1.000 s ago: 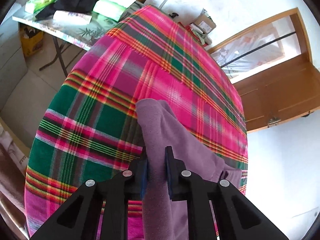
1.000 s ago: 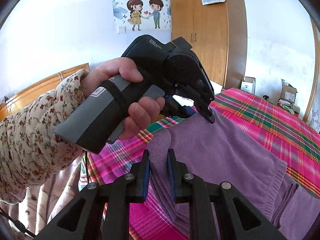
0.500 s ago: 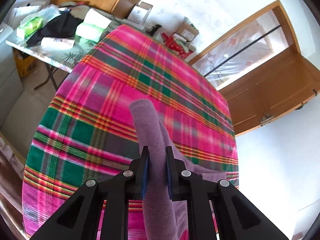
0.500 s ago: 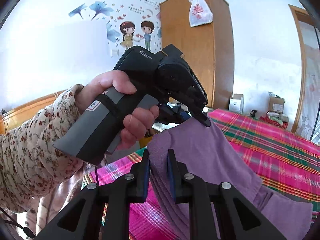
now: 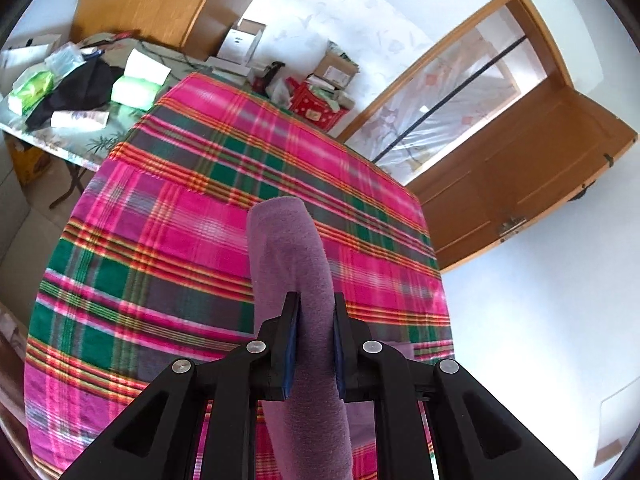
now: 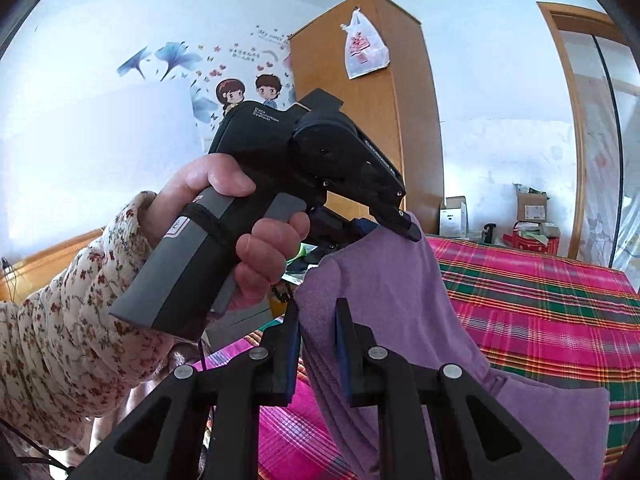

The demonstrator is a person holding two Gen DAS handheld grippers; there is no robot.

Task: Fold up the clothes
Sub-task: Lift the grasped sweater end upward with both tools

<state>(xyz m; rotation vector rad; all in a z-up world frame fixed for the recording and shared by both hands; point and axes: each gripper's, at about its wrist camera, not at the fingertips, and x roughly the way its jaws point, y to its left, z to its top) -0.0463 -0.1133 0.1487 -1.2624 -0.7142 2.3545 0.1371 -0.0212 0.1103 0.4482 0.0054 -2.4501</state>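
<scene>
Pink-green plaid blanket [image 5: 168, 248] over bed; cluttered table [image 5: 76, 136] beyond, wooden door [image 5: 520, 184] right. Wardrobe [image 6: 384, 128] and wall stickers only in right view. Purple garment [image 5: 296, 280] lifted above blanket, pinched by left gripper [image 5: 314, 304] and right gripper [image 6: 318, 312]. Hand [image 6: 240, 232] in floral sleeve [image 6: 68, 312] grips left tool, tilted downward.

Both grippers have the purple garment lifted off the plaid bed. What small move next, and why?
Probably carry both grippers forward and down together to lay it flat. The left gripper and right gripper are each shut on the purple garment, whose lower part sags onto the plaid blanket.
</scene>
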